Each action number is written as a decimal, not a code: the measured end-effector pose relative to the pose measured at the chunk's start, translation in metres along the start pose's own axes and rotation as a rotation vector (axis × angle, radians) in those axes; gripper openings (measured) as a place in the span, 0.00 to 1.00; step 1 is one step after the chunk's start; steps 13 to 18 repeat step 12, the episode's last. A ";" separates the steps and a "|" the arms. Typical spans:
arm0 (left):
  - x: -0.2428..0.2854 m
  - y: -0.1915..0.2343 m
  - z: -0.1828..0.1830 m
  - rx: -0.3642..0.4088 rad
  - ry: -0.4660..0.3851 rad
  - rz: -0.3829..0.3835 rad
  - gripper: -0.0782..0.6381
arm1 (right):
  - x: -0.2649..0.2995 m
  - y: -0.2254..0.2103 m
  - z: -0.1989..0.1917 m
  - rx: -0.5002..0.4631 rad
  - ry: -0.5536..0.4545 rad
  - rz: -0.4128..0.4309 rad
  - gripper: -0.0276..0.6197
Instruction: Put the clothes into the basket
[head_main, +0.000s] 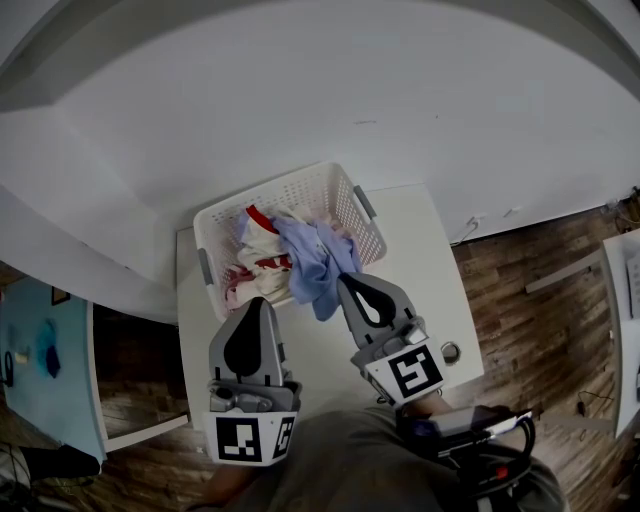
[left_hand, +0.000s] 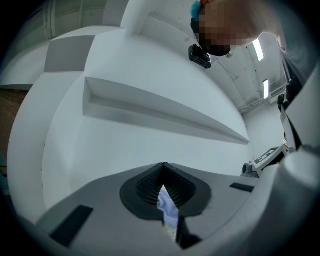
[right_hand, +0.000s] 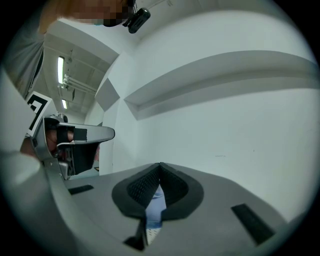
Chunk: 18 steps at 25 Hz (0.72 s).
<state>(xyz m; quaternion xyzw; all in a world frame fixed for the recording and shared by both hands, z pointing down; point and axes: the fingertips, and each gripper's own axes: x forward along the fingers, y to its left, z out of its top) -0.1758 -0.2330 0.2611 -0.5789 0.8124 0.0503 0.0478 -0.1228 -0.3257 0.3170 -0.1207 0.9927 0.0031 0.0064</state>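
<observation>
at the white table's (head_main: 432, 300) near side | my left gripper (head_main: 262, 303) and right gripper (head_main: 347, 284) pressed together, pinching nothing | blue garment (head_main: 312, 262) hangs over laundry basket (head_main: 330, 173) rim, likely needs tucking in

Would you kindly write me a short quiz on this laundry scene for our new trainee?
1. True or false: the light blue cloth garment hangs over the near rim of the white plastic lattice basket.
2. The basket stands on: A) the white table; B) the wooden floor; C) a chair.
3. Fill in: the jaws of the left gripper and the right gripper are ____.
Key: 1 true; 2 A; 3 together, with nothing held.
</observation>
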 end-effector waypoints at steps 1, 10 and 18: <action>0.000 0.000 0.000 -0.001 0.001 0.000 0.12 | 0.000 0.000 0.000 0.000 0.001 -0.001 0.05; 0.001 0.002 -0.001 -0.001 0.003 -0.001 0.12 | 0.001 0.000 0.000 0.005 0.002 0.000 0.05; 0.001 0.002 -0.001 -0.001 0.004 0.000 0.12 | 0.002 0.000 0.000 0.006 0.000 0.000 0.05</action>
